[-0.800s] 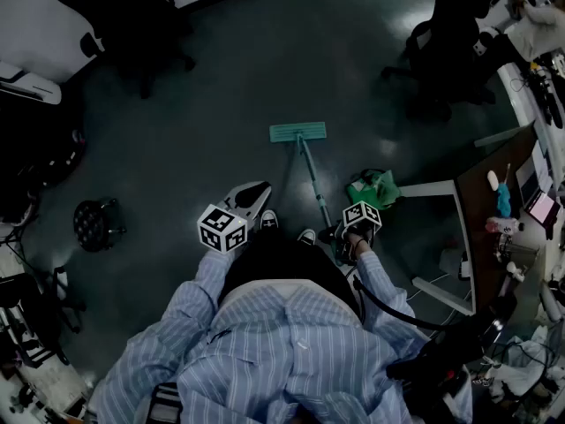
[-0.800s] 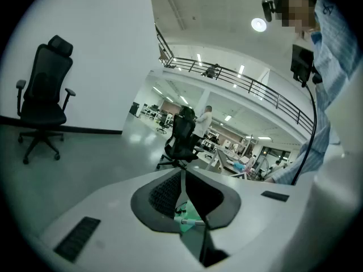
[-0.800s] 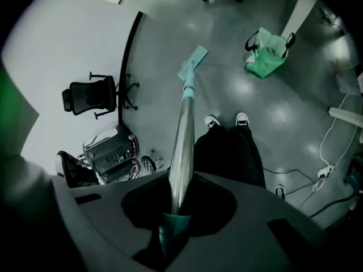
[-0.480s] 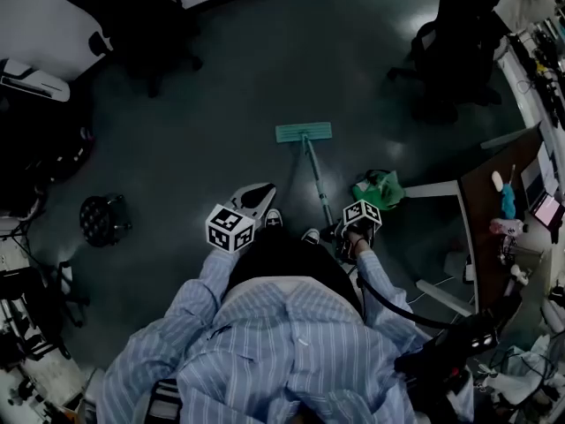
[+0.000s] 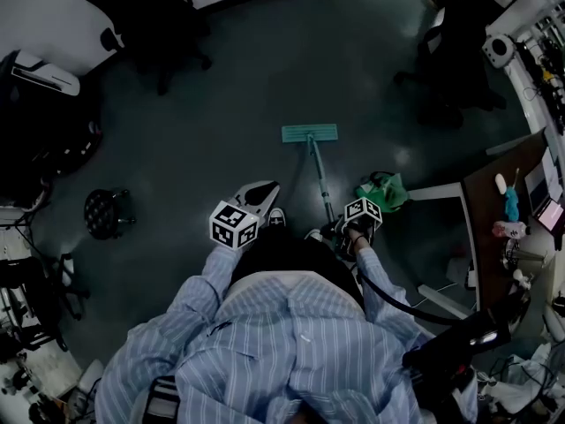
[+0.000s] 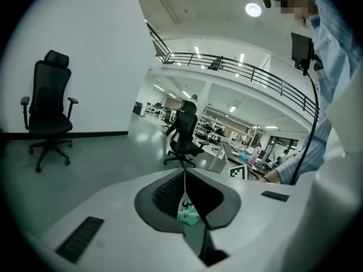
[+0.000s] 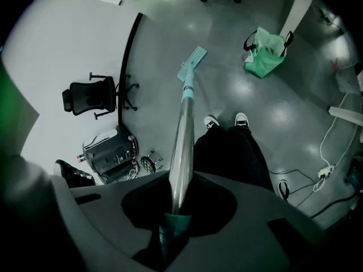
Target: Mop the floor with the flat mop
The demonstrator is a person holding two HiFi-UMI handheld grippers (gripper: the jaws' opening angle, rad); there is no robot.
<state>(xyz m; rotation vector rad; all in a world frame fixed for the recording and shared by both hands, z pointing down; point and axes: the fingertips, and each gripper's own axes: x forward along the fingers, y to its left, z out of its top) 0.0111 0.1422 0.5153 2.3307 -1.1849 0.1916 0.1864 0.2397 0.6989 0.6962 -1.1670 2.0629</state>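
the dark floor [image 5: 221, 104] fills most of the head view, with a black office chair [image 5: 154, 16] by the wall at the far left, a second chair [image 5: 459, 51] at the far right and a desk [image 5: 494, 184] along the right edge. over the last moment the whole scene has slid a little to the right in that view, chair, bag and mop alike, so the person's head seems to have turned rather than the tool moving. the green bag [image 5: 384, 191] sits on the floor just right of the flat mop [image 5: 318, 173], whose mop head [image 5: 310, 133] lies flat on the floor ahead of the person's shoes [image 5: 276, 216] and keeps much the same spacing from the shoes and the bag as before. that suggests the stroke is paused or only creeping, and little new floor has been wiped. the handle [image 7: 182, 146] slopes back to the right gripper [image 5: 351, 226], whose jaws are clenched round its upper end, the metal tube running out between them in the right gripper view. the left gripper [image 5: 256, 193] hovers apart from the handle, over the left shoe, its jaws pressed together on nothing; only a scrap of green shows through the gap behind them. most of the floor looks untouched, so mopping is probably at an early stage.
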